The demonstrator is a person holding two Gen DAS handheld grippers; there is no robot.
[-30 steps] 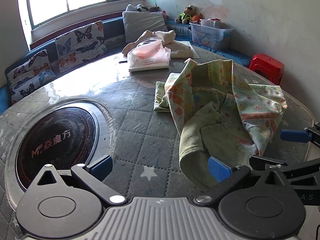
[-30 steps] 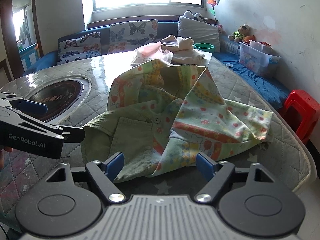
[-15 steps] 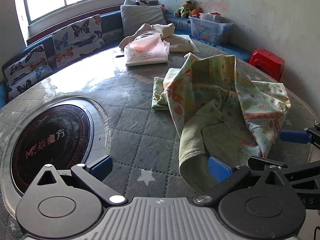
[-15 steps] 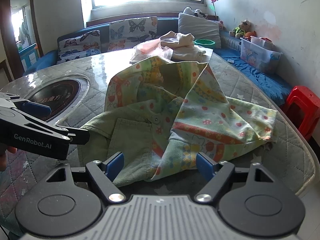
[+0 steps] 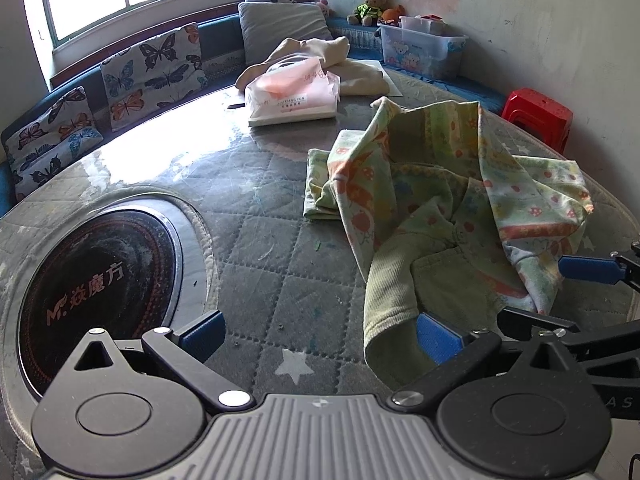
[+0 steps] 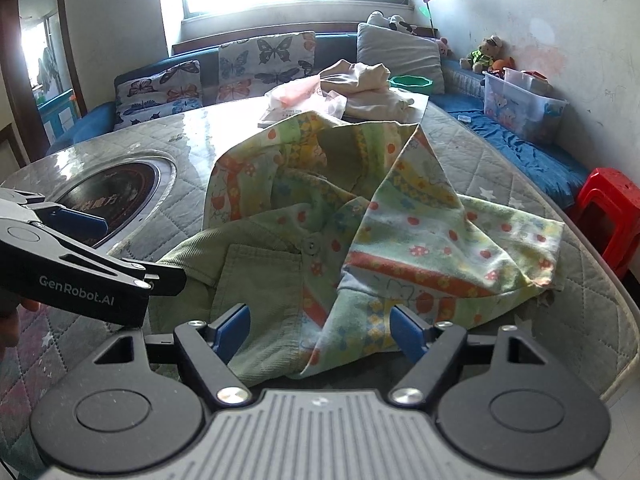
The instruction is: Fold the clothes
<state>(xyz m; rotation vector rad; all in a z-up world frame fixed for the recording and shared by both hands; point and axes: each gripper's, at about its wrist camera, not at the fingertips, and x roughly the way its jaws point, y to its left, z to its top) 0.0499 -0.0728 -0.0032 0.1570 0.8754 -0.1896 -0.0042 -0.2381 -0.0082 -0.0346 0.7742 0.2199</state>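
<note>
Left to right: round burner (image 5: 96, 280) set into the quilted table (image 5: 256, 264); left gripper (image 5: 320, 332), jaws wide, holding nothing; crumpled green printed garment (image 6: 360, 232) lying on the table's right half, its corduroy hem apparently just touching the left gripper's right pad; right gripper (image 6: 320, 328), jaws wide over the garment's near edge, gripping nothing; red stool (image 6: 608, 208)
</note>
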